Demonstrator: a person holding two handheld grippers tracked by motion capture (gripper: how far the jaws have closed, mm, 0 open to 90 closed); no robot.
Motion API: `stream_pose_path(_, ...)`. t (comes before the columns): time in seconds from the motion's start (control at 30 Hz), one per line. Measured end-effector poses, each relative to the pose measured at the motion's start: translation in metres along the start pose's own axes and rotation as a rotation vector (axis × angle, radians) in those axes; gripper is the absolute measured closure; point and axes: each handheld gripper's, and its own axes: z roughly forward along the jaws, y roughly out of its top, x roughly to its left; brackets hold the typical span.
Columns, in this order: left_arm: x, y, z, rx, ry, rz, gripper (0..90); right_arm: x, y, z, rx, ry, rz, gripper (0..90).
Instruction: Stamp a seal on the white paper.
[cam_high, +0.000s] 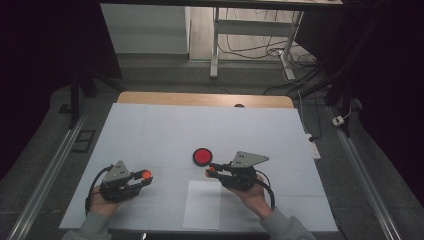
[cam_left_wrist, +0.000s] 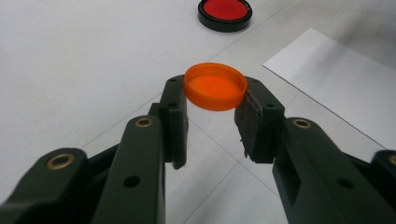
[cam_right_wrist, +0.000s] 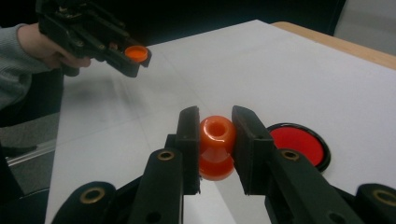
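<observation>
My left gripper (cam_high: 146, 175) (cam_left_wrist: 214, 100) is shut on a small orange cap (cam_left_wrist: 215, 86) (cam_high: 147, 174), held open side up above the white table sheet. The same gripper and cap (cam_right_wrist: 137, 53) appear far off at the upper left of the right gripper view. My right gripper (cam_high: 210, 171) (cam_right_wrist: 215, 135) is shut on a small orange bottle (cam_right_wrist: 216, 147) (cam_high: 210, 173), gripped at its neck with the mouth facing the camera. A red disc with a black rim (cam_high: 202, 156) (cam_left_wrist: 224, 12) (cam_right_wrist: 299, 143) lies on the table just beyond the right gripper's tips.
A white paper sheet (cam_high: 202, 204) (cam_left_wrist: 343, 77) lies on the table near the front edge, between the two hands. The white table cover (cam_high: 165, 130) ends at a wooden strip (cam_high: 205, 99) at the far side. Cables and desk legs lie on the floor beyond.
</observation>
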Motion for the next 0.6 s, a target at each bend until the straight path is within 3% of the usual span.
stream_pose_path(0.3, 0.0, 0.0, 0.0, 0.0, 0.0, 0.0, 64.5, 0.017, -0.008, 0.004, 0.049, 0.044, -0.018, 72.5)
stream_pose_path(0.6, 0.0, 0.0, 0.0, 0.002, 0.0, -0.002, 64.5, 0.022, -0.016, 0.006, 0.082, 0.059, -0.021, 72.5)
